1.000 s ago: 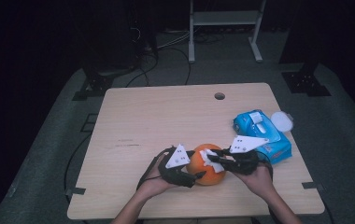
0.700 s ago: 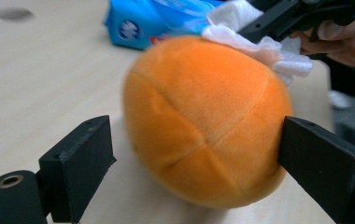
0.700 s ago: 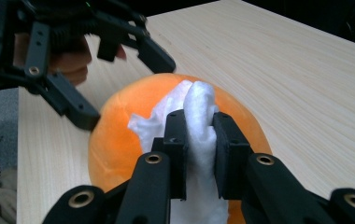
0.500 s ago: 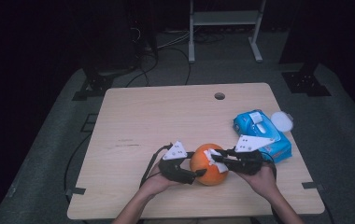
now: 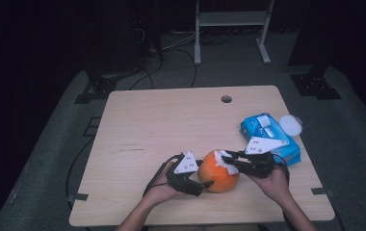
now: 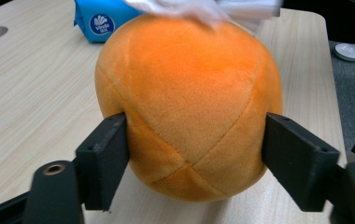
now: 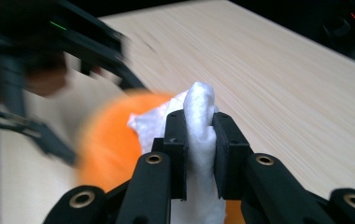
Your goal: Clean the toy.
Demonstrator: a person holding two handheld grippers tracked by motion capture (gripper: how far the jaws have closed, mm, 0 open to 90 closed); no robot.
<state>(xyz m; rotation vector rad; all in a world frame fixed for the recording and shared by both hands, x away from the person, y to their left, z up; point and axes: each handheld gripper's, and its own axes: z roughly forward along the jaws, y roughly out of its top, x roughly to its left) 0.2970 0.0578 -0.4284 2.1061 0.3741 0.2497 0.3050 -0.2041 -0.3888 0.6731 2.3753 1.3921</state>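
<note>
gripping the orange plush ball at both sides, left gripper pads press into the fabric; its jaws have just been opening a bit, ball between them. ball sits on the wooden table near the front edge, between the two hands. right gripper is clamped tight on a white tissue, which lies on top of the ball. blue tissue pack lies just beside the right hand, white lid next to it.

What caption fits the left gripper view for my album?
Black left tongs squeeze a fuzzy orange plush ball on the pale wooden table.
</note>
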